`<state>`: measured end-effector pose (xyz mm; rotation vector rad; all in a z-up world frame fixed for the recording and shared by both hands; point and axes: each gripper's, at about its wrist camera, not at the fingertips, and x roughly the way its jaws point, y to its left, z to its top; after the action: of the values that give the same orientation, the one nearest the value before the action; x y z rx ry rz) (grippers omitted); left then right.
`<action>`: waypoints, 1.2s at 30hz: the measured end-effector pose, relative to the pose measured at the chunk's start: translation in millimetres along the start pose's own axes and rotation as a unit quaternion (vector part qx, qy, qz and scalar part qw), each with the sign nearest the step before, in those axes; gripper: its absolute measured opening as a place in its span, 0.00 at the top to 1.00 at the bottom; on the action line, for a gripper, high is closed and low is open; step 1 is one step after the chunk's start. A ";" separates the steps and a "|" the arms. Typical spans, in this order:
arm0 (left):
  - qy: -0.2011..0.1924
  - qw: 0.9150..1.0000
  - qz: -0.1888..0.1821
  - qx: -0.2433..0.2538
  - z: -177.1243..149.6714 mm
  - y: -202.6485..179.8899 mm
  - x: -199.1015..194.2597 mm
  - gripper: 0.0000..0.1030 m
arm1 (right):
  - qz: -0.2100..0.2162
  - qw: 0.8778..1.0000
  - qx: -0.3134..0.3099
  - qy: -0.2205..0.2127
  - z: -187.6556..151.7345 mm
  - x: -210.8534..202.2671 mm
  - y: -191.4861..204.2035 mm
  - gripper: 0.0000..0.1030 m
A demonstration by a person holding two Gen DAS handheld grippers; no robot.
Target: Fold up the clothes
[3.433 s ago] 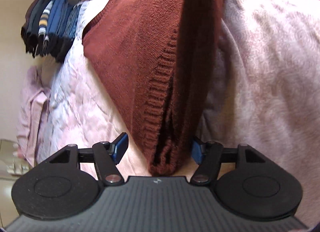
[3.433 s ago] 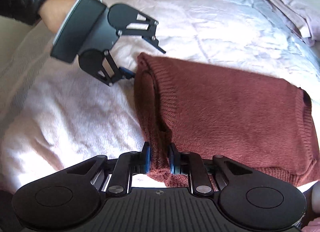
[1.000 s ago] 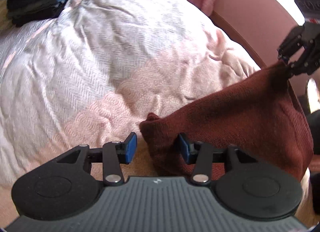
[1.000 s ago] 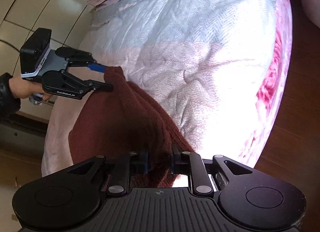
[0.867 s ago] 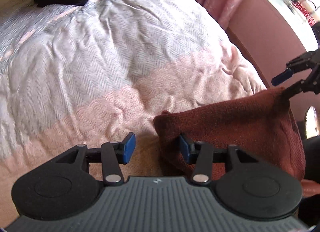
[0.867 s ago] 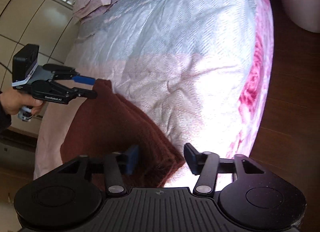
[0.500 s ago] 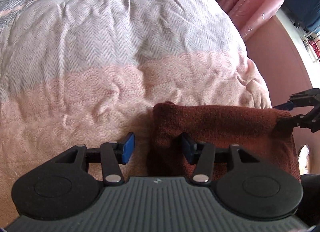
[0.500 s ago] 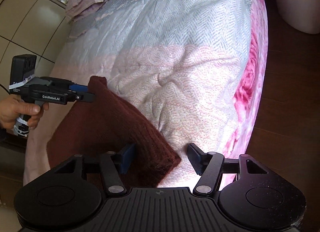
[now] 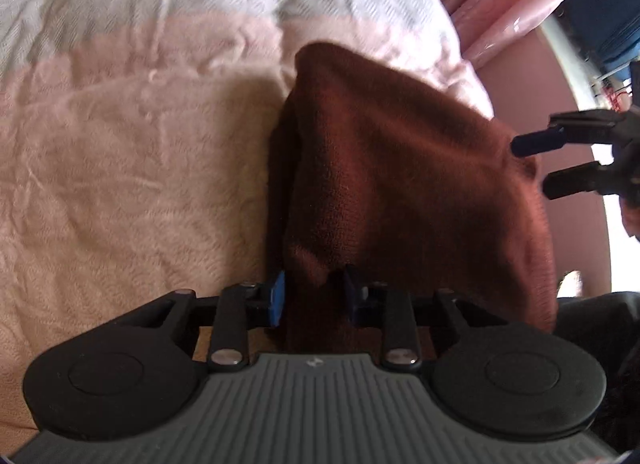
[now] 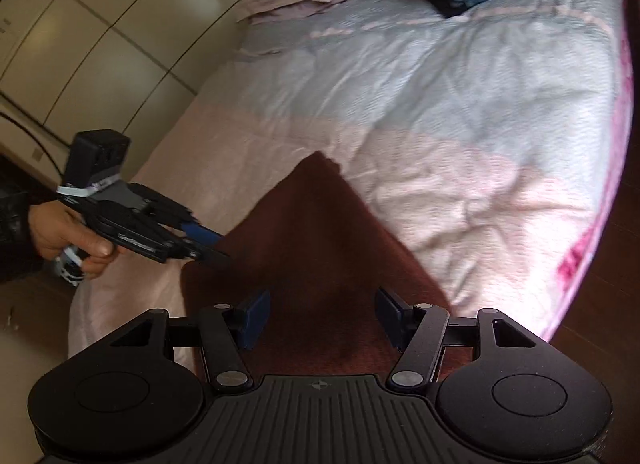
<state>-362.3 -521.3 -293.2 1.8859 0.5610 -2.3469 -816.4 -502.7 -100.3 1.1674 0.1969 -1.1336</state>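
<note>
Since half a second earlier, the left gripper (image 9: 312,298) had slid sideways along the near edge of the maroon sweater (image 9: 400,191), and its fingers (image 9: 277,299), which then stood wide with only one of them against the knit, had drawn in around a fold. They were closing at this moment, narrow, with a thick ridge of the folded knit between the blue pads at lower centre of the left wrist view; whether the pads already pressed on it firmly could not be told, though cloth filled the gap. The right gripper (image 10: 320,318) had let go: its fingers stood wide with nothing pinched, the sweater (image 10: 320,256) lying below and ahead of them in the lower middle of the right wrist view.

The sweater lay folded on the pink part of the bed (image 10: 460,103), near the bed's lower edge. Its long axis ran from the left fingers up toward the right gripper, seen at the right edge of the left wrist view (image 9: 544,167), just off the sweater's far corner and apart from it.

As a judgement, the left hand was the one placed to act next, since cloth sat between its fingers, while the right would have to come back down to that far corner before another fold could be carried over.
</note>
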 end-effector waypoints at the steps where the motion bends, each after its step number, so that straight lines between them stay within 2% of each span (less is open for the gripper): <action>1: -0.003 1.000 0.005 -0.010 -6.5 4.0 6.4 0.74 | 0.012 1.000 -0.009 0.012 -0.4 13.1 5.0 0.40; 3: -0.018 0.999 0.001 -0.045 -16.1 12.0 9.5 0.73 | 0.011 0.998 -0.021 0.055 -4.8 42.1 8.8 0.40; 4: -0.026 0.998 0.003 -0.052 -20.1 13.3 6.7 0.73 | 0.003 0.998 -0.028 0.063 -6.6 49.5 12.1 0.40; 7: -0.045 0.996 0.009 -0.074 -31.3 16.8 1.6 0.71 | 0.003 0.999 -0.038 0.040 -4.5 50.0 16.8 0.40; 11: -0.057 0.995 0.012 -0.083 -36.5 16.0 -1.8 0.69 | -0.043 0.998 -0.021 0.039 2.6 60.2 -5.0 0.40; 15: -0.067 0.996 0.042 -0.032 -37.6 -4.9 -26.5 0.70 | -0.062 0.998 0.012 0.031 8.8 53.9 -18.3 0.40; 16: -0.073 0.996 0.050 -0.013 -37.4 -12.2 -34.9 0.73 | -0.068 0.997 0.011 0.027 11.1 47.5 -15.0 0.40; 19: -0.094 0.993 0.049 0.047 -38.5 -37.7 -54.9 0.74 | -0.069 0.997 -0.003 0.018 11.4 35.3 -2.2 0.40; 21: -0.098 0.991 0.038 0.079 -35.4 -53.8 -52.4 0.73 | -0.065 0.997 -0.008 0.029 8.5 37.6 0.5 0.40; 25: -0.050 0.989 0.051 0.127 -36.5 -70.6 -8.9 0.73 | -0.068 0.996 0.020 0.060 -0.3 57.4 -21.2 0.40; 27: -0.045 0.990 0.051 0.121 -40.5 -64.7 2.7 0.72 | -0.059 0.996 0.022 0.058 3.1 58.1 -23.1 0.40; 29: -0.058 0.991 0.052 0.109 -42.5 -61.0 -4.3 0.70 | -0.056 0.997 0.008 0.055 7.1 54.0 -17.3 0.40; 31: -0.076 0.985 0.070 0.139 -51.5 -67.5 -18.8 0.67 | -0.066 0.996 -0.021 0.052 5.8 45.8 -2.7 0.40; 32: -0.083 0.977 0.087 0.174 -60.1 -72.7 -24.1 0.64 | -0.070 0.995 -0.039 0.051 0.4 40.9 8.0 0.40; 34: -0.095 0.958 0.121 0.244 -78.2 -82.9 -33.5 0.56 | -0.080 0.992 -0.088 0.051 -15.3 34.0 36.4 0.40; 36: -0.096 0.930 0.156 0.319 -104.1 -92.8 -33.4 0.51 | -0.087 0.984 -0.142 0.054 -40.3 32.2 71.7 0.40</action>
<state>-284.2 -406.2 -258.0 1.7212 -0.5545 -2.6248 -728.8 -493.6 -94.4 0.9692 0.5362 -1.1527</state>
